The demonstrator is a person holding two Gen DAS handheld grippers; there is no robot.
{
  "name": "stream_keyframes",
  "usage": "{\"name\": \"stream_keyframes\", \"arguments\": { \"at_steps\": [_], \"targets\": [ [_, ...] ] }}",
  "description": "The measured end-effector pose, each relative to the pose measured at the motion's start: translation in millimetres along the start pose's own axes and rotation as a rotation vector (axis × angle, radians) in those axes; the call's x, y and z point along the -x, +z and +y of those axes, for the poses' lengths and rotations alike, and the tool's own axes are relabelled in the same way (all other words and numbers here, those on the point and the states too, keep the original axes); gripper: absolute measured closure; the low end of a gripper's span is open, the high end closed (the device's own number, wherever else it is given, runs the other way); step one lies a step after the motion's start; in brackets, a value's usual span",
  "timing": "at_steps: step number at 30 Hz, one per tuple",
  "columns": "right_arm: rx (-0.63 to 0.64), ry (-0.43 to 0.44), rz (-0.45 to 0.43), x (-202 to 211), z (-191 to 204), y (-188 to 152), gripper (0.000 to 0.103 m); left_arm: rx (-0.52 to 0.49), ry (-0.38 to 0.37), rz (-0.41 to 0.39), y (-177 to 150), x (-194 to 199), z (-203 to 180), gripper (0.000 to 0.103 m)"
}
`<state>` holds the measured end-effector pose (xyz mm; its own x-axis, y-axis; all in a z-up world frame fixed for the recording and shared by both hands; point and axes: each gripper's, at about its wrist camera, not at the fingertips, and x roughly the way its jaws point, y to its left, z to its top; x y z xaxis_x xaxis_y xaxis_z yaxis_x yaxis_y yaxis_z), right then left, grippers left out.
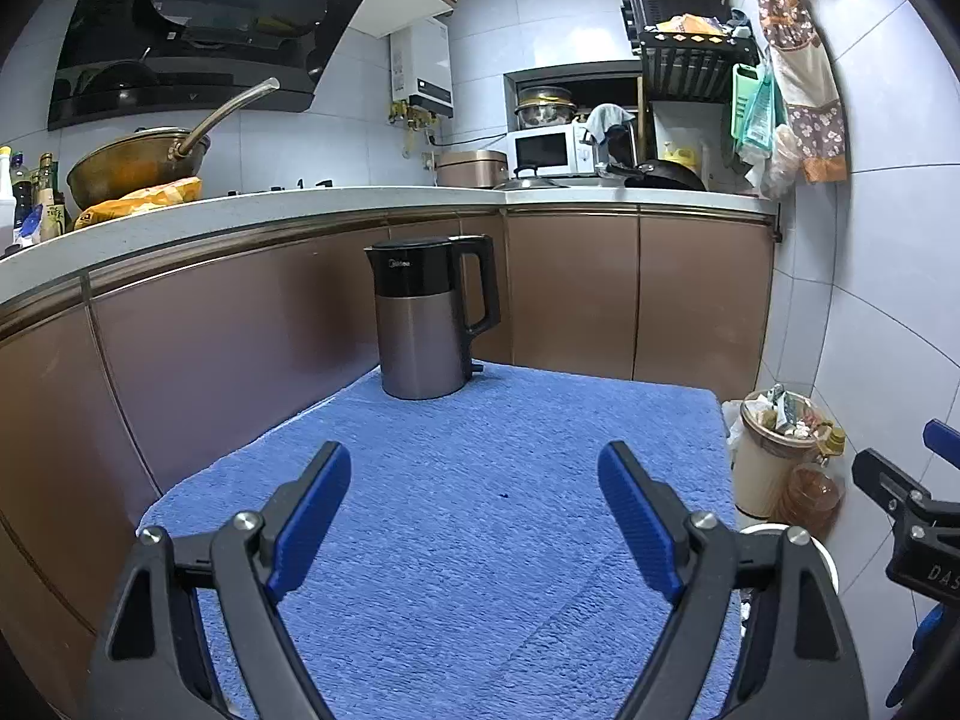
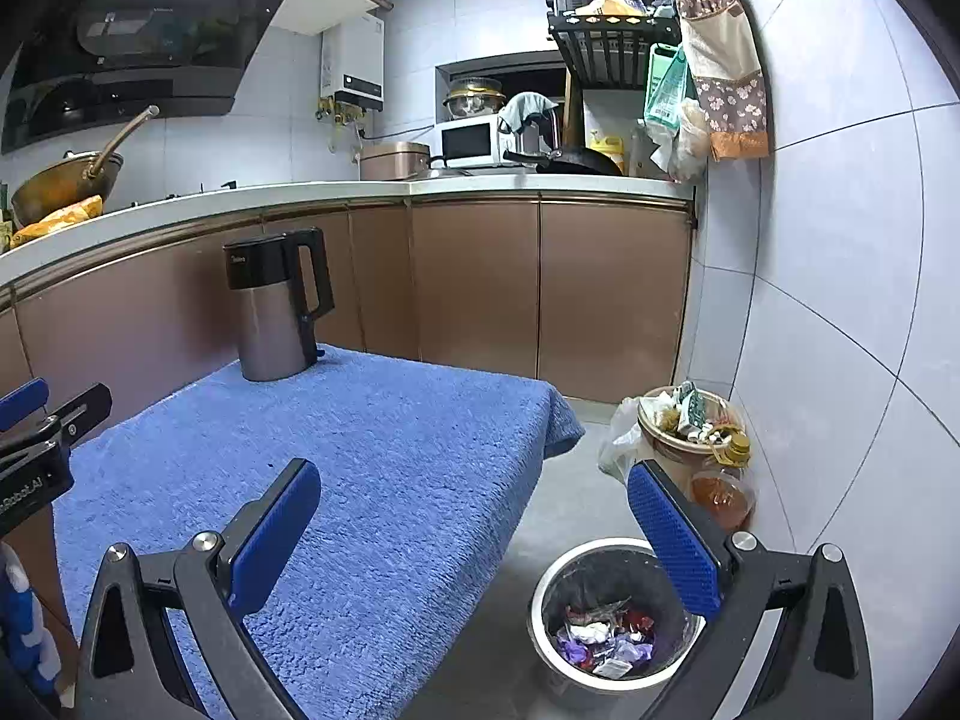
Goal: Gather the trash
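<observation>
Left claw [image 1: 474, 516] spread wide, empty, above blue towel [image 1: 480, 450], kettle [image 1: 429, 318] upright at far edge

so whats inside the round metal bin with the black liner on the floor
The round metal bin with the black liner holds crumpled wrappers in purple, red and white, piled at the bottom. Whatever lies beneath that top layer is covered, and the right gripper's finger hides part of its rim.

**Cut Off and Out of Sight**

In the left wrist view, the right gripper [image 1: 912, 516] is cropped by the right edge, its jaws unreadable. The silver bin [image 1: 798, 546] hides behind the left gripper's finger. Wrappers [image 2: 606, 639] inside the bin are too jumbled to identify.
</observation>
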<state>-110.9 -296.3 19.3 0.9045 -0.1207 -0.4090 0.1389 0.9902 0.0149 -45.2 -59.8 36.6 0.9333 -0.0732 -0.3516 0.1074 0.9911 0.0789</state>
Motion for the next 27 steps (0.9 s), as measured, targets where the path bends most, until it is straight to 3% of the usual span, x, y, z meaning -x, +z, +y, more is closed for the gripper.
{"name": "stream_keyframes", "arguments": {
  "at_steps": [13,27],
  "targets": [
    [0.007,0.017,-0.032,7,-2,3,0.0,0.023,0.04,-0.024,3,4,13,0.019],
    [0.007,0.018,-0.045,15,-5,4,0.0,0.022,0.025,-0.03,5,14,17,0.019]
  ]
}}
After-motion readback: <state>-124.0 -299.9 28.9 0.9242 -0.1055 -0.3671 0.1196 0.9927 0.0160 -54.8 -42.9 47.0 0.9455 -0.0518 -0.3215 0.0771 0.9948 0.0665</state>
